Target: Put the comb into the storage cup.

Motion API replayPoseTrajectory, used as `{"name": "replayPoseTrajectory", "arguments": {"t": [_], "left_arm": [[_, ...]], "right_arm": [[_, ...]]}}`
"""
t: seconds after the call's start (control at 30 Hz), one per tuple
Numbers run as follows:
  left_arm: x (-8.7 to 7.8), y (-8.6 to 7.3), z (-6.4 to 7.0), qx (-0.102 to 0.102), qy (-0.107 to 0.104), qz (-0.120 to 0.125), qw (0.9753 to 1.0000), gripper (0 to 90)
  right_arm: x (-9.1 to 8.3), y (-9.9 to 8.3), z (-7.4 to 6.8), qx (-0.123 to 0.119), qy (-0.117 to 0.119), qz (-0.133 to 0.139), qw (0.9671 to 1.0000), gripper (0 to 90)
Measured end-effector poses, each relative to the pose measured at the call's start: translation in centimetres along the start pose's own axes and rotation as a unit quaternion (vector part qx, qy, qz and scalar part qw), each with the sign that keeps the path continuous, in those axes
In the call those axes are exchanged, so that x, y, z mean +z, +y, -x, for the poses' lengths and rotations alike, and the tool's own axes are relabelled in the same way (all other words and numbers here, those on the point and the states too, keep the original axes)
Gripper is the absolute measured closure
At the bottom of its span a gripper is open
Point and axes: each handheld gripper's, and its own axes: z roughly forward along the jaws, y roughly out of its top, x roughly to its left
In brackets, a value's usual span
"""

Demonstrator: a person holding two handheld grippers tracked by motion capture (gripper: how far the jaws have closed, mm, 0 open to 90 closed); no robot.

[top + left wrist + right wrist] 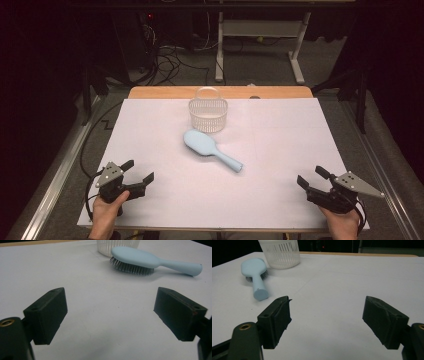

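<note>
High view. Left tool point(138, 171) sits at the near left corner of the worktop point(280, 125), right tool point(312, 177) at the near right, each in a hand at the near edge. Both are spread wide, holding nothing, and both angle inward toward the middle, a ready stance by the look of it. The brush point(210, 148) lies mid-worktop, well apart from both tools, head far-left, handle pointing near-right, so the handle offers itself to the right tool. The basket point(208, 114) stands upright just beyond the head, likely the place meant for the brush. White sheet over a wooden top; wood shows along the far edge. Beyond: dark room, cables on the floor, a white desk frame.

Left tool view. Jaws far apart over bare white sheet. Brush point(150, 261) ahead, bristles down, handle to the right; basket point(117, 246) rim close behind its head.

Right tool view. Jaws far apart. Brush point(255, 273) far left, handle end nearest; basket point(280, 252) behind it, near but whether touching, cannot tell.
</note>
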Motion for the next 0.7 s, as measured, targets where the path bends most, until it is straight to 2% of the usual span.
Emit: {"name": "replayPoseTrajectory", "arguments": {"t": [0.57, 0.7], "left_arm": [[0.76, 0.82, 0.91, 0.012, -0.009, 0.012, 0.9998, 12.6], [0.75, 0.97, 1.00, 0.009, -0.012, 0.017, 0.9997, 12.6]], "right_arm": [[0.05, 0.01, -0.04, -0.002, 0.002, -0.001, 1.0000, 23.0], [0.05, 0.02, -0.06, -0.002, 0.003, 0.000, 1.0000, 22.9]]}}
